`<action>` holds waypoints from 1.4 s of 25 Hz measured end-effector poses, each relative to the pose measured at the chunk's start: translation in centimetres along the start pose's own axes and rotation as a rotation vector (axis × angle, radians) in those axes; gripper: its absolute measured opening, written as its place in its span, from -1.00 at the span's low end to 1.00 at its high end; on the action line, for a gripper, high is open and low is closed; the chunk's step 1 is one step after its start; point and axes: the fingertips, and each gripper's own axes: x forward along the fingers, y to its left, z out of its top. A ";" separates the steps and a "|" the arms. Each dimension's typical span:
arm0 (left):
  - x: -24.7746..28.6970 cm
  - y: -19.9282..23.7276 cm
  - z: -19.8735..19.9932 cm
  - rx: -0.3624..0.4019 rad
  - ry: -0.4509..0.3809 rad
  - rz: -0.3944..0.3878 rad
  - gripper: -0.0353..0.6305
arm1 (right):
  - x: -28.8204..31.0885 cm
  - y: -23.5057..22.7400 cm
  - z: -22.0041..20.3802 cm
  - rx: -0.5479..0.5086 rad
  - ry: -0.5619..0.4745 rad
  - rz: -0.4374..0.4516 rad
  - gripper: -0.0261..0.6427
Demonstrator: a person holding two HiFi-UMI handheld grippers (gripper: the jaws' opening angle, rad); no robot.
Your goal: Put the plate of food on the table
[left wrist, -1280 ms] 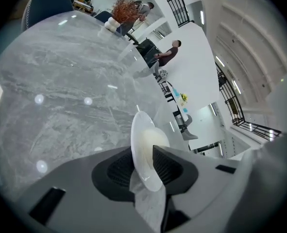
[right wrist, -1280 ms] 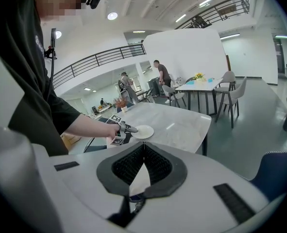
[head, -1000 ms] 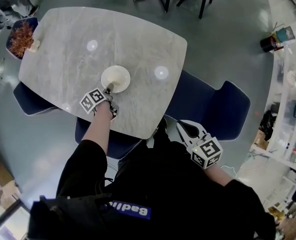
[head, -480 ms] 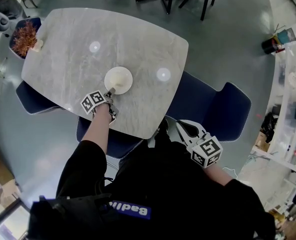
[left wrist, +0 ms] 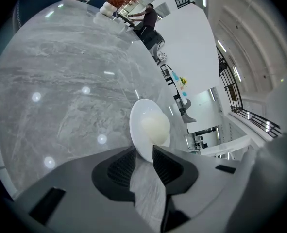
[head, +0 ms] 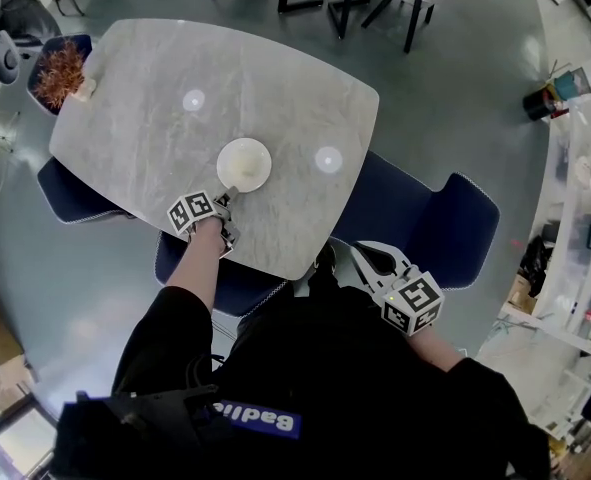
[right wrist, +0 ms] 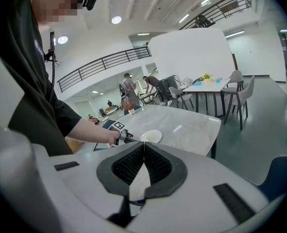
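The left gripper [head: 224, 192] pinched the near rim of the plate [head: 245, 163], which lay straight ahead of its fingers [left wrist: 121, 166], seemingly flat on the tabletop [head: 145, 128]. The right gripper [right wrist: 143, 155], fingers closed on nothing, hung well apart.

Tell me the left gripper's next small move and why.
Probably open the left gripper and draw it back off the rim. Its jaws pinch the near rim of the plate, which seems to lie flat on the table, well in from the edge. The right gripper is shut, empty and away from it.
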 end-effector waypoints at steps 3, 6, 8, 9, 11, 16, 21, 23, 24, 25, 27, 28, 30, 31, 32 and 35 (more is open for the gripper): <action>-1.1 -0.3 -0.3 0.001 -0.013 -0.024 -0.60 | 0.3 0.4 0.3 -0.014 -0.006 0.017 -0.89; -2.7 -1.3 -0.8 0.004 -0.038 -0.067 -0.60 | 0.5 1.0 0.6 -0.024 -0.011 0.036 -0.89; -3.9 -2.4 -1.4 0.019 -0.060 -0.108 -0.60 | 0.6 1.4 0.7 -0.030 -0.014 0.052 -0.89; -4.4 -2.9 -1.8 0.036 -0.069 -0.124 -0.60 | 0.7 1.7 0.8 -0.034 -0.016 0.060 -0.89; -5.5 -3.8 -2.6 0.085 -0.080 -0.146 -0.60 | 1.0 2.2 1.2 -0.043 -0.020 0.080 -0.89; -8.9 -7.0 -5.1 0.250 -0.111 -0.212 -0.60 | 1.5 3.5 2.0 -0.066 -0.033 0.126 -0.89; -13.2 -11.3 -7.1 0.447 -0.176 -0.310 -0.62 | 2.4 4.7 2.2 -0.094 -0.033 0.171 -0.89; -14.8 -13.1 -8.0 0.502 -0.205 -0.355 -0.66 | 2.6 5.2 2.3 -0.104 -0.031 0.186 -0.89; -15.6 -14.0 -8.6 0.529 -0.216 -0.379 -0.73 | 2.7 5.5 2.4 -0.109 -0.029 0.195 -0.89; -16.3 -14.9 -9.2 0.557 -0.223 -0.404 -0.76 | 2.8 5.9 2.4 -0.116 -0.028 0.205 -0.89; -17.5 -16.5 -10.4 0.624 -0.228 -0.444 -0.82 | 3.1 6.6 2.6 -0.138 -0.029 0.224 -0.89; -18.0 -17.3 -11.1 0.663 -0.227 -0.459 -0.84 | 3.2 6.9 2.7 -0.152 -0.033 0.231 -0.89; -18.8 -18.9 -12.2 0.744 -0.224 -0.486 -0.86 | 3.3 7.3 3.1 -0.174 -0.039 0.244 -0.89; -19.2 -19.7 -12.6 0.780 -0.223 -0.498 -0.87 | 3.3 7.5 3.2 -0.181 -0.039 0.249 -0.89; -19.7 -20.5 -13.0 0.812 -0.224 -0.509 -0.87 | 3.3 7.7 3.3 -0.187 -0.038 0.254 -0.89; -21.0 -22.9 -13.9 0.910 -0.242 -0.553 -0.87 | 3.4 8.3 3.5 -0.204 -0.045 0.271 -0.89</action>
